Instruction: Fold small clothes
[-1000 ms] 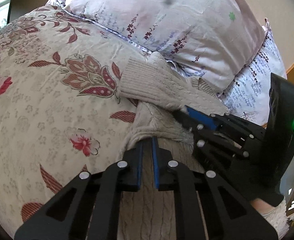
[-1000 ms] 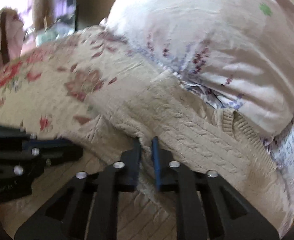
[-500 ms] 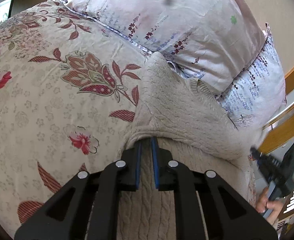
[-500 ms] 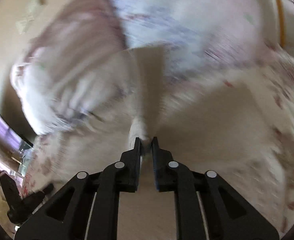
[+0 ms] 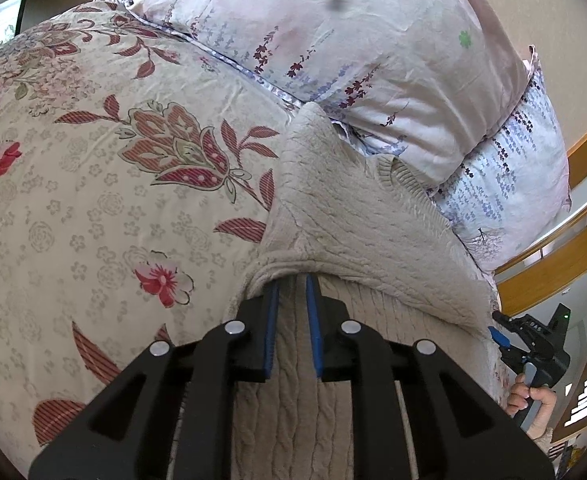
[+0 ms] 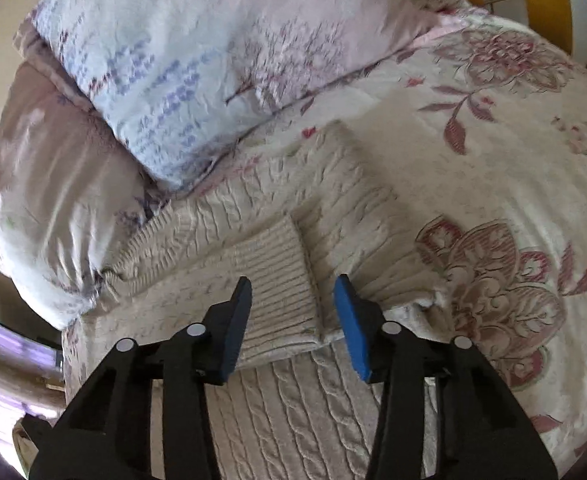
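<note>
A cream cable-knit sweater (image 5: 345, 216) lies on the floral bedspread, its collar toward the pillows. My left gripper (image 5: 292, 280) is shut on a fold of the sweater at its left side. In the right wrist view the sweater (image 6: 333, 208) has a sleeve folded across its body, the ribbed cuff (image 6: 277, 280) lying between the fingers. My right gripper (image 6: 293, 286) is open above that cuff, holding nothing. It also shows in the left wrist view (image 5: 499, 330) off the bed's right edge.
The floral bedspread (image 5: 113, 200) covers the bed. Two pale flowered pillows (image 5: 353, 40) lie stacked against the sweater's collar; they also show in the right wrist view (image 6: 197, 48). A wooden rail (image 5: 565, 256) runs beyond the bed on the right.
My right gripper carried the sleeve across the sweater, opened and let it go, then drew back to the bed's right side. My left gripper stayed shut on the fold.
</note>
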Tool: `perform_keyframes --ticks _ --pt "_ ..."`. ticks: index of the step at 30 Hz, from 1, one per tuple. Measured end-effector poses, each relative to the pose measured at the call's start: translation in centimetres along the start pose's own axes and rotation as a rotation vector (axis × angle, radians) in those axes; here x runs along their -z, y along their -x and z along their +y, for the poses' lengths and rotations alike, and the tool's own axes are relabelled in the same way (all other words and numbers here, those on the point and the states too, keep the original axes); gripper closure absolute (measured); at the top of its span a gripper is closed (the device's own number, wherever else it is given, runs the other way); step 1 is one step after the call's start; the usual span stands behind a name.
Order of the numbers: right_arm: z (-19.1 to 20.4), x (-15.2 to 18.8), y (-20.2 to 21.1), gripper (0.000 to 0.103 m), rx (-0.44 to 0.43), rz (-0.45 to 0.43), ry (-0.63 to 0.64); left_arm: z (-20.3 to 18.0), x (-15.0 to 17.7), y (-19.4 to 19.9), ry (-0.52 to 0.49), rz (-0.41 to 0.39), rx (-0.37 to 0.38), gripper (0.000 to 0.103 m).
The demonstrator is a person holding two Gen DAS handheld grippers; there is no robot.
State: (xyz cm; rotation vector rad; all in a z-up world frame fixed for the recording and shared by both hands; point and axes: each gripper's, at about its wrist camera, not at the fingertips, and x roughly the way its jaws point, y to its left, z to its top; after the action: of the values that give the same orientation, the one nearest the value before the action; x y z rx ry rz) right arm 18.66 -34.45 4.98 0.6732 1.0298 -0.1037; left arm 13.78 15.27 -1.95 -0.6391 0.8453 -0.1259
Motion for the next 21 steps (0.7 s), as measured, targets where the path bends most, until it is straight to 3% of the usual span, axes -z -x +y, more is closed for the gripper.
perform_keyframes --ticks 2,4,5,7,9,11,12,13,16,17,19,21 --pt "0.1 0.3 -0.8 0.064 0.004 0.027 0.018 0.0 0.0 0.0 -0.001 0.000 -0.002 0.087" --pt "0.5 0.5 -0.8 0.075 0.015 0.024 0.042 0.0 0.0 0.0 -0.001 -0.001 -0.001 0.087" --pt "0.8 0.4 -0.9 0.088 0.021 0.018 0.069 0.0 0.0 -0.1 -0.001 -0.002 -0.002 0.087" --pt "1.7 0.1 -0.9 0.092 0.001 0.007 0.116 -0.1 0.0 -0.1 -0.002 -0.003 -0.002 0.086" --pt "3.4 -0.1 0.8 0.093 -0.040 -0.097 0.191 -0.2 0.0 -0.1 -0.005 -0.004 -0.003 0.085" --pt "5.1 0.0 3.6 0.093 -0.072 -0.256 0.272 -0.2 0.0 -0.1 -0.005 -0.005 -0.003 0.085" --pt "5.5 0.0 4.1 0.093 -0.061 -0.286 0.287 -0.2 0.0 -0.1 -0.005 -0.004 -0.002 0.085" --pt "5.5 -0.1 3.8 0.093 -0.020 -0.285 0.292 -0.2 0.0 -0.1 -0.005 -0.004 -0.002 0.085" --pt "4.1 -0.8 0.6 0.093 0.091 -0.165 0.254 -0.2 0.0 -0.1 -0.009 -0.004 -0.002 0.085" --pt "3.1 -1.0 -1.0 0.092 0.112 -0.097 0.222 -0.2 0.0 -0.1 -0.010 -0.004 -0.001 0.084" --pt "2.0 -0.9 -1.9 0.091 0.125 -0.044 0.191 -0.2 0.0 -0.1 -0.008 -0.002 0.004 0.083" --pt "1.7 -0.7 -1.2 0.076 0.110 -0.046 0.181 -0.2 0.0 -0.1 -0.006 0.000 0.014 0.081"
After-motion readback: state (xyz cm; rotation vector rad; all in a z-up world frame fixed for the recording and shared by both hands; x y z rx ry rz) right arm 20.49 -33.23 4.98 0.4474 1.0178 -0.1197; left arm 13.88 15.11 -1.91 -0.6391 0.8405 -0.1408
